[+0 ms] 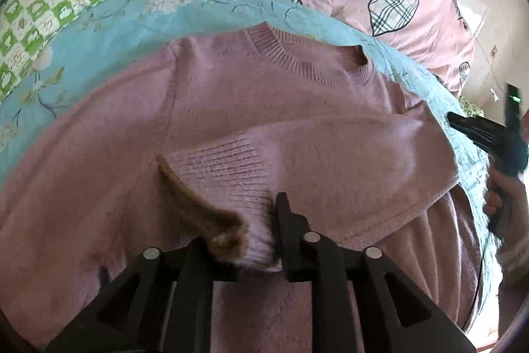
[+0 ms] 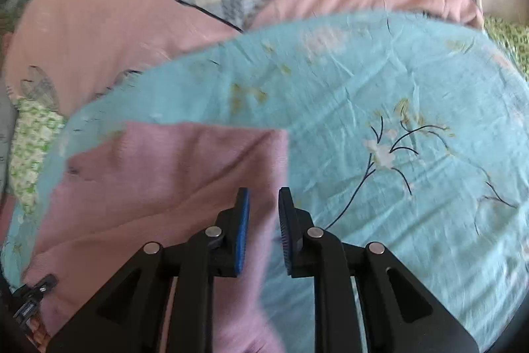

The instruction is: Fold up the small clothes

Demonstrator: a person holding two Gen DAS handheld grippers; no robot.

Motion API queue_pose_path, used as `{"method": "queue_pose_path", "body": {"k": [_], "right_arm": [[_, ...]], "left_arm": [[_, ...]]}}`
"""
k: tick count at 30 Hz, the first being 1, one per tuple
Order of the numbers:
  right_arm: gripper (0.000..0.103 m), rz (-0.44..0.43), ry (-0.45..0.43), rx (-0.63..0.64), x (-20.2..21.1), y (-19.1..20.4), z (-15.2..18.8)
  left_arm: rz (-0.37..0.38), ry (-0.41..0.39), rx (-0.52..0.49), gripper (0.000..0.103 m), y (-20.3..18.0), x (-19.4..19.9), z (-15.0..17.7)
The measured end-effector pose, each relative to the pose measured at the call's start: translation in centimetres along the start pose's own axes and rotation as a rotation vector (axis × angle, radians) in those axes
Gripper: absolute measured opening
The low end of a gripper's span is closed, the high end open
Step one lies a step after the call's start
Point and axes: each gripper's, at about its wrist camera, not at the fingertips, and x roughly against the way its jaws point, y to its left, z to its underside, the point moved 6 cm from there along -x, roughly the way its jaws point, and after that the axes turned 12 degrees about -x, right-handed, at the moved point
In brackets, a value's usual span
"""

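Sweater [image 1: 251, 95] flat on blue sheet [image 1: 109, 19], left claw [image 1: 246, 237] pinching cuff [image 1: 228, 184], one finger hidden, right claw [image 2: 263, 227] spread, view blurred.

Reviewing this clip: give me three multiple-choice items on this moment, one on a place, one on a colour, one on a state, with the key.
1. Where does the pink sweater lie?
A. on the light-blue floral cloth
B. on a wooden floor
C. in a basket

2. What colour are the pads on the right gripper fingers?
A. red
B. blue
C. yellow

3. What is the left gripper doing?
A. hanging open above bare cloth
B. shut on the ribbed sleeve cuff
C. shut on the collar

Key: 1 A, blue floral fabric shows around the sweater's edges in both views. 2 B, the inner finger faces are blue in the right wrist view. 3 B, the cuff is pinched between the fingers, the sleeve folded across the sweater body.
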Motion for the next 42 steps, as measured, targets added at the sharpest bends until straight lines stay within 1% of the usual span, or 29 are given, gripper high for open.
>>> {"method": "queue_pose_path", "body": {"k": [1, 2, 3, 4, 5, 6, 7, 8, 9, 10, 11, 12, 14, 16, 18, 22, 24, 26, 27, 29, 32, 33, 36, 38, 39, 40, 41, 42], "right_arm": [[0.024, -0.061, 0.004, 0.016, 1.1, 1.2, 1.2], [0.032, -0.118, 0.028, 0.035, 1.6, 2.1, 2.4], [0.035, -0.174, 0.082, 0.065, 1.6, 3.2, 4.2], [0.039, -0.167, 0.125, 0.087, 1.2, 3.5, 5.7], [0.039, -0.109, 0.151, 0.113, 0.5, 3.2, 7.0], [0.039, -0.064, 0.153, 0.123, 0.2, 2.7, 7.4], [0.039, 0.003, 0.151, 0.116, -0.3, 1.5, 7.7], [0.039, 0.027, 0.151, 0.086, -0.4, 0.7, 7.7], [0.039, 0.007, 0.148, 0.034, 0.1, 0.1, 7.6], [0.039, -0.033, 0.139, -0.017, 1.0, -0.2, 7.4], [0.039, -0.059, 0.129, -0.034, 2.0, -0.2, 7.3], [0.039, -0.09, 0.111, -0.029, 3.4, 0.3, 7.4], [0.041, -0.131, 0.089, -0.02, 5.2, 1.3, 7.7], [0.044, -0.191, 0.08, -0.017, 7.2, 2.4, 8.8], [0.046, -0.225, 0.08, -0.015, 8.1, 3.3, 9.8], [0.047, -0.281, 0.114, -0.006, 9.0, 5.1, 12.5], [0.047, -0.297, 0.126, 0.0, 9.2, 5.7, 13.8], [0.047, -0.313, 0.135, 0.007, 9.7, 6.1, 14.9], [0.047, -0.32, 0.14, 0.008, 9.8, 6.3, 15.3], [0.047, -0.335, 0.151, -0.005, 10.0, 6.5, 16.2], [0.047, -0.346, 0.157, -0.002, 10.4, 7.0, 17.1], [0.047, -0.347, 0.157, 0.001, 10.5, 7.1, 17.2], [0.047, -0.354, 0.153, 0.014, 11.2, 7.5, 17.7], [0.047, -0.348, 0.149, 0.016, 11.5, 7.5, 17.9], [0.047, -0.347, 0.149, 0.014, 11.5, 7.5, 17.9], [0.047, -0.349, 0.15, 0.013, 11.5, 7.5, 17.9], [0.047, -0.347, 0.149, 0.017, 11.4, 7.4, 17.8], [0.047, -0.341, 0.146, 0.017, 11.5, 7.4, 17.9]], "left_arm": [[-0.002, 0.007, 0.004, 0.021, 0.1, 0.0, 0.2], [-0.007, 0.014, 0.009, 0.025, 0.1, 0.0, 0.3], [-0.013, 0.019, 0.015, 0.026, 0.3, 0.1, 0.4], [-0.015, 0.018, 0.019, 0.026, 0.5, 0.4, 0.6], [-0.019, 0.015, 0.021, 0.026, 0.7, 0.9, 0.8], [-0.028, 0.015, 0.021, 0.026, 0.8, 1.3, 1.0], [-0.039, 0.016, 0.018, 0.026, 1.0, 1.8, 1.3], [-0.051, 0.014, 0.016, 0.026, 1.1, 2.4, 1.5], [-0.063, 0.006, 0.018, 0.026, 1.5, 3.6, 2.0], [-0.065, -0.001, 0.024, 0.026, 1.7, 4.5, 2.4], [-0.06, -0.011, 0.034, 0.026, 1.9, 5.5, 2.8], [-0.051, -0.023, 0.051, 0.027, 2.0, 6.6, 3.3], [-0.036, -0.041, 0.083, 0.035, 2.0, 8.7, 4.7], [-0.04, -0.055, 0.106, 0.039, 2.0, 10.6, 6.3], [-0.043, -0.061, 0.129, 0.04, 2.2, 12.3, 8.1], [-0.044, -0.062, 0.199, 0.041, 3.3, 15.0, 11.4], [-0.059, -0.065, 0.228, 0.048, 3.9, 16.4, 13.2], [-0.059, -0.065, 0.264, 0.06, 4.6, 17.2, 14.6], [-0.048, -0.064, 0.296, 0.061, 5.2, 17.6, 15.5], [-0.033, -0.058, 0.346, 0.061, 6.2, 17.6, 16.7], [-0.043, -0.021, 0.426, 0.061, 8.2, 16.7, 18.4], [-0.028, -0.019, 0.462, 0.061, 8.9, 16.3, 18.8], [0.018, -0.057, 0.541, 0.061, 10.2, 15.8, 18.8], [0.023, -0.087, 0.558, 0.061, 10.7, 15.5, 18.0], [0.027, -0.096, 0.569, 0.058, 11.0, 15.2, 17.7], [0.033, -0.103, 0.576, 0.058, 11.2, 14.9, 17.4], [0.037, -0.111, 0.582, 0.054, 11.3, 14.6, 17.1], [0.036, -0.121, 0.581, 0.028, 11.3, 14.4, 16.6]]}}
